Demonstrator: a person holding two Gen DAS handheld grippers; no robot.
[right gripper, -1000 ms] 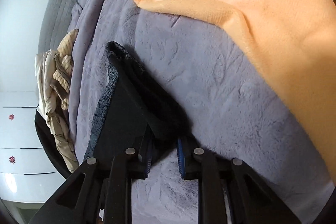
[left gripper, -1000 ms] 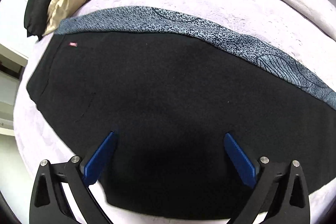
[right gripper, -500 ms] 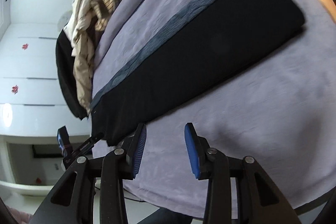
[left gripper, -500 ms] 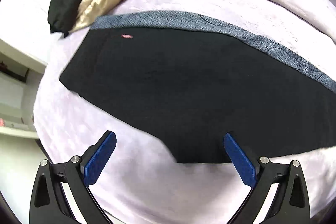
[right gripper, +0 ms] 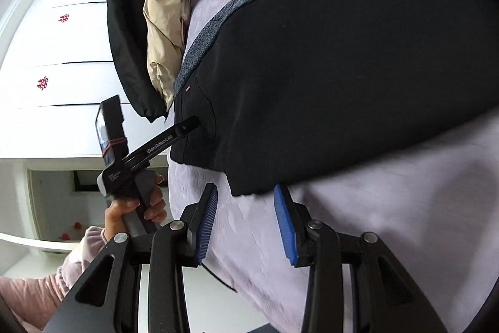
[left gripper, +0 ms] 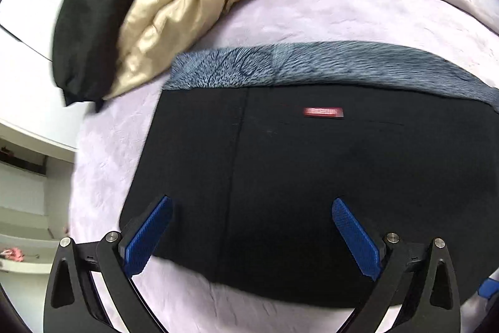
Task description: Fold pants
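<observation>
Black pants [left gripper: 312, 177] lie flat on a lavender blanket [left gripper: 118, 145], with a speckled grey-blue band [left gripper: 312, 64] along their far edge and a small red label [left gripper: 323, 112]. My left gripper [left gripper: 251, 234] is open and empty, low over the pants' waist end. In the right wrist view the pants [right gripper: 343, 67] stretch up to the right. My right gripper [right gripper: 244, 223] is open and empty, just below a corner of the pants. The left gripper [right gripper: 190, 124] shows there with a fingertip on the pants' end.
A cream garment [left gripper: 187, 5] and a black garment [left gripper: 93, 5] are piled at the blanket's far left. White cabinet doors [right gripper: 62, 52] stand beyond the bed edge. A hand in a pink sleeve [right gripper: 131, 208] holds the left gripper.
The right gripper let go of the pants' edge, opened and drew back along the pants toward the waist end. The left gripper swung left and closer over the waist end, staying open.
</observation>
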